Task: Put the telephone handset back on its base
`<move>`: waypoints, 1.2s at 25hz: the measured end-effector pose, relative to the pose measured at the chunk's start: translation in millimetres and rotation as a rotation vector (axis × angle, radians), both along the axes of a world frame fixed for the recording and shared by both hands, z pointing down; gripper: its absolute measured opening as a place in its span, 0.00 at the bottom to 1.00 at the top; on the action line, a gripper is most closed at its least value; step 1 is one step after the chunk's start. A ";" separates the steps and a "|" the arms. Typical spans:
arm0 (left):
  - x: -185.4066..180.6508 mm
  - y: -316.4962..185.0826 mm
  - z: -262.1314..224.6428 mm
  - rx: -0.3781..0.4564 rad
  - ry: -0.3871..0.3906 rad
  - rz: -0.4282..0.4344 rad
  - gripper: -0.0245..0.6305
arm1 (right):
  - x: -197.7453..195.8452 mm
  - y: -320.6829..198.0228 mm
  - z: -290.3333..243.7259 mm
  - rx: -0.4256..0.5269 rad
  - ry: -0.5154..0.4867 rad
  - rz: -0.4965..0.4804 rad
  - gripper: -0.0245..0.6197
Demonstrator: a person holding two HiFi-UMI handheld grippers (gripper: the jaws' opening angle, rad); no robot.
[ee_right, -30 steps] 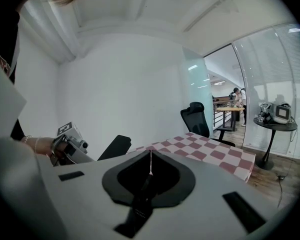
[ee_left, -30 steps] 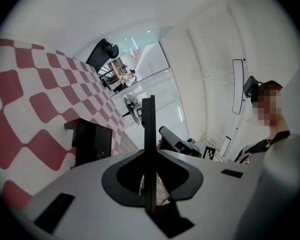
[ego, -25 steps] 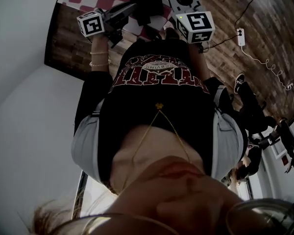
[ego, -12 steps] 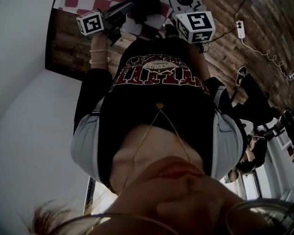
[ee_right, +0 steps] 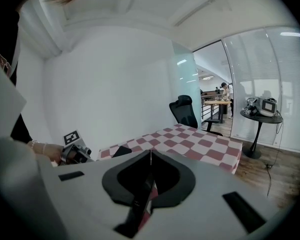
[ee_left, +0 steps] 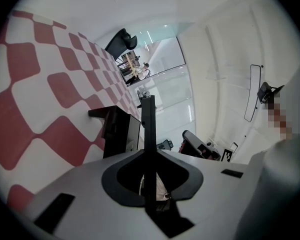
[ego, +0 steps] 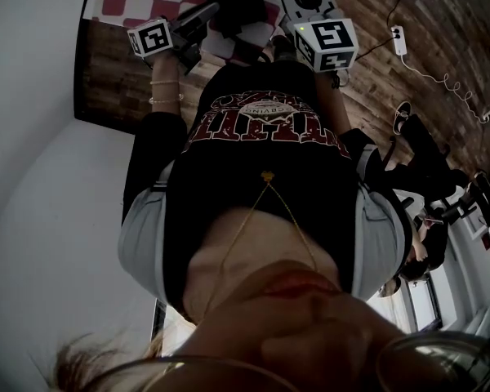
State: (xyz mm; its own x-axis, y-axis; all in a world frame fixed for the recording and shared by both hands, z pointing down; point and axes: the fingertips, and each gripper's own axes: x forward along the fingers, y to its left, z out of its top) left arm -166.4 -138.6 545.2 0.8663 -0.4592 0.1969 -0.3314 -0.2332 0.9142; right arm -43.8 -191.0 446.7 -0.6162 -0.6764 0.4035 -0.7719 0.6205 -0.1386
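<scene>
You are holding both grippers out in front of your chest, at the top of the head view, over the near edge of the red-and-white checked cloth (ee_right: 200, 144).

The left gripper (ee_left: 149, 101) is keeping its jaws pressed together into one thin dark blade at the centre of its own view, with nothing pinched between them. The right gripper (ee_right: 150, 155) is showing the same: jaws together, nothing in them.

The phone (ee_left: 116, 130) is sitting on the cloth as a black boxy shape. In the left gripper view it is lying centre-left, just left of the jaw line and clear of the tips. In the right gripper view only a dark corner of it is peeking out, just left of the jaws. No view is showing the handset apart from the base, so I cannot tell how it is lying.

At the lower left of the right gripper view your left hand (ee_right: 51, 152) is gripping the left gripper, whose marker cube (ee_right: 71, 137) is standing just above it.

Beyond the cloth, a black chair (ee_right: 184, 111) is standing at the centre of that view, and a round side table (ee_right: 260, 117) is standing at the right on the wood floor (ee_right: 260, 166). A white power strip (ego: 400, 39) is lying on the floor at the upper right of the head view.
</scene>
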 end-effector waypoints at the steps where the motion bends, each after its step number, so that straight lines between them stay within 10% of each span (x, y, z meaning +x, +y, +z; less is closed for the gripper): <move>1: 0.1 -0.2 1.8 -0.003 0.000 -0.001 0.15 | 0.1 0.2 0.6 -0.002 0.001 0.001 0.07; 30: -6.6 2.3 43.1 -0.064 -0.065 -0.018 0.15 | 6.2 5.8 12.5 -0.042 0.021 0.009 0.07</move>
